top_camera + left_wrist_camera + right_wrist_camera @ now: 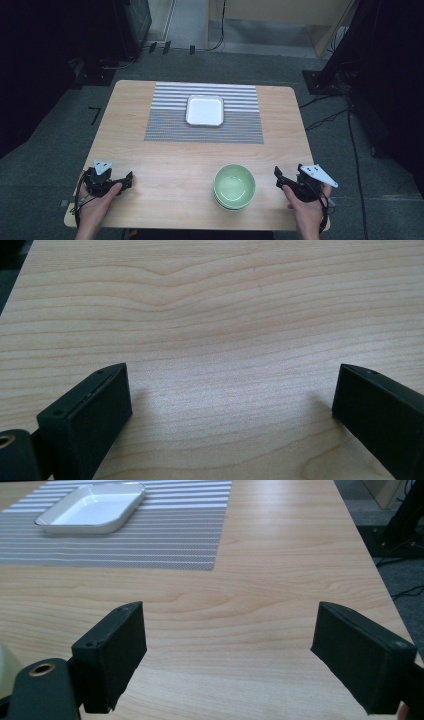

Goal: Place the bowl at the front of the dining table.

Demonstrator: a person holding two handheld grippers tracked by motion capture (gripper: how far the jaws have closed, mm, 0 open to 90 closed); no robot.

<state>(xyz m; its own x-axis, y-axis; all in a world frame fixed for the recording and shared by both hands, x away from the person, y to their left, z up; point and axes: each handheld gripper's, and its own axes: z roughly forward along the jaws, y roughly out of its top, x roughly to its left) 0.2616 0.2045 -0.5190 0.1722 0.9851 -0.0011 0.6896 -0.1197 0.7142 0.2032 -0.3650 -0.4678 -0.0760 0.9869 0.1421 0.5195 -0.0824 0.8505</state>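
Note:
A pale green bowl (234, 186), seemingly stacked on another, sits near the table's front edge, right of centre. A white square dish (205, 110) rests on a grey striped placemat (170, 125) at the back; the dish (91, 507) and the placemat (165, 535) also show in the right gripper view. My left gripper (127, 178) lies at the front left, held in a hand, open over bare wood (227, 390). My right gripper (278, 176) sits just right of the bowl, open with nothing between its jaws (227, 640).
The wooden table (165, 160) stands on grey carpet. Cables (345, 115) trail across the floor to the right, and dark equipment stands at the back left and right. The table's right edge (367, 555) runs close to my right gripper.

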